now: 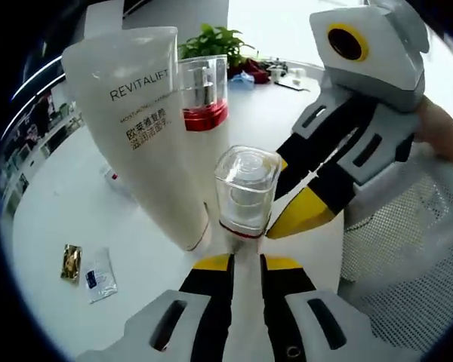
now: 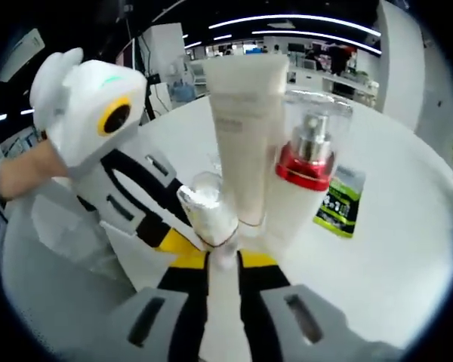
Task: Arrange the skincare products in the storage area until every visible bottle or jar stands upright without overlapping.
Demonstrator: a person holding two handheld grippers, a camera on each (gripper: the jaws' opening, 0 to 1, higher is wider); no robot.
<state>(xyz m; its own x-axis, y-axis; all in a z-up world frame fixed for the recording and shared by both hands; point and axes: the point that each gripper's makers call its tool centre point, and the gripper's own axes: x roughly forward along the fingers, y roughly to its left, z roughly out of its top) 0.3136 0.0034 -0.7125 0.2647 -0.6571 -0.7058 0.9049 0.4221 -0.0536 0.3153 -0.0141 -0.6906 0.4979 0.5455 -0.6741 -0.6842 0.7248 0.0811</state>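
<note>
A small white bottle with a clear square cap (image 1: pixel 246 188) and a red ring sits on the white table right ahead of my left gripper (image 1: pixel 247 262). The left jaws are close together; whether the white in their gap is bottle or table is unclear. My right gripper (image 2: pixel 223 260) is shut on the same bottle (image 2: pixel 206 205), which leans left, its neck between the jaws. The right gripper (image 1: pixel 293 197) reaches it from the right, the left gripper (image 2: pixel 174 240) from the left. Behind stand a REVITALIFT tube (image 1: pixel 143 128) (image 2: pixel 245 128) and a red-banded pump bottle (image 1: pixel 204 94) (image 2: pixel 308 162).
A gold sachet (image 1: pixel 72 262) and a white-blue sachet (image 1: pixel 100 275) lie on the round table (image 1: pixel 53 204) at the left. A green-black sachet (image 2: pixel 340 200) lies beyond the pump bottle. A white mesh wall (image 1: pixel 408 249) rises at the right. A potted plant (image 1: pixel 215 41) stands at the far edge.
</note>
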